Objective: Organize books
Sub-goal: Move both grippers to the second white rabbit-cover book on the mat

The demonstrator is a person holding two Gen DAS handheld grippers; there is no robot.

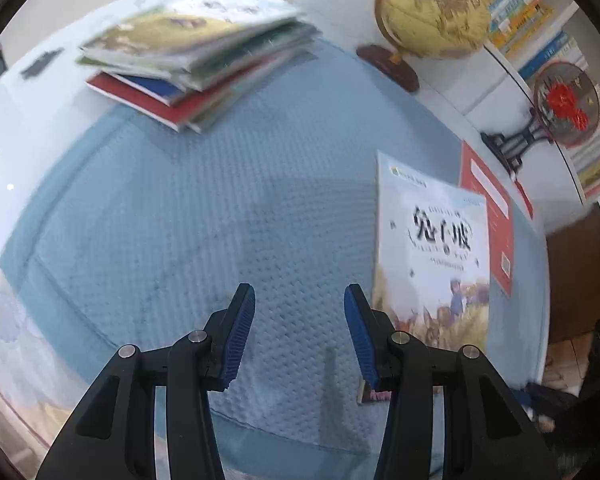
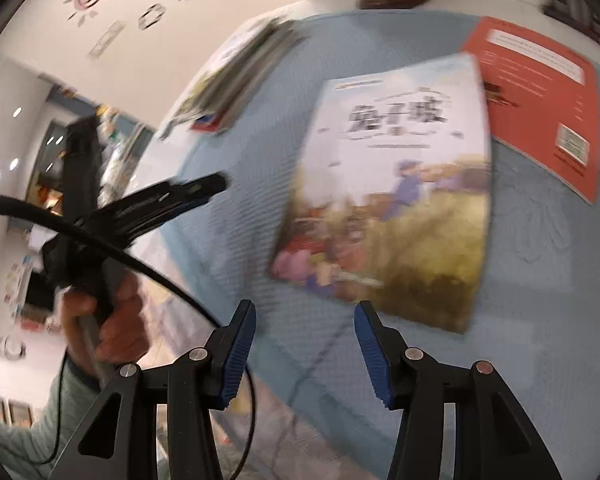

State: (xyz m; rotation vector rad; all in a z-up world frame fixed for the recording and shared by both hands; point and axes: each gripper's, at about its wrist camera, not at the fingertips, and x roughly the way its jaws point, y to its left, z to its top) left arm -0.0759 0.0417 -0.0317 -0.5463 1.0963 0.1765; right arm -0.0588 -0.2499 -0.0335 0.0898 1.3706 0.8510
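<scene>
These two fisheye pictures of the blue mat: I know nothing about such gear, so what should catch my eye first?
Probably the picture book with big black characters, lying flat on the blue mat and overlapping a red book beyond it. Further off sits a messy stack of books, with a golden globe at the table's back edge. Both grippers, left gripper and right gripper, are open and empty.

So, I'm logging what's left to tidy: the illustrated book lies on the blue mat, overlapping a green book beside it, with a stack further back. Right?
Not quite: the book it overlaps is red, not green, as the right wrist view shows. The illustrated book does lie on the blue mat, with the stack further back.
</scene>
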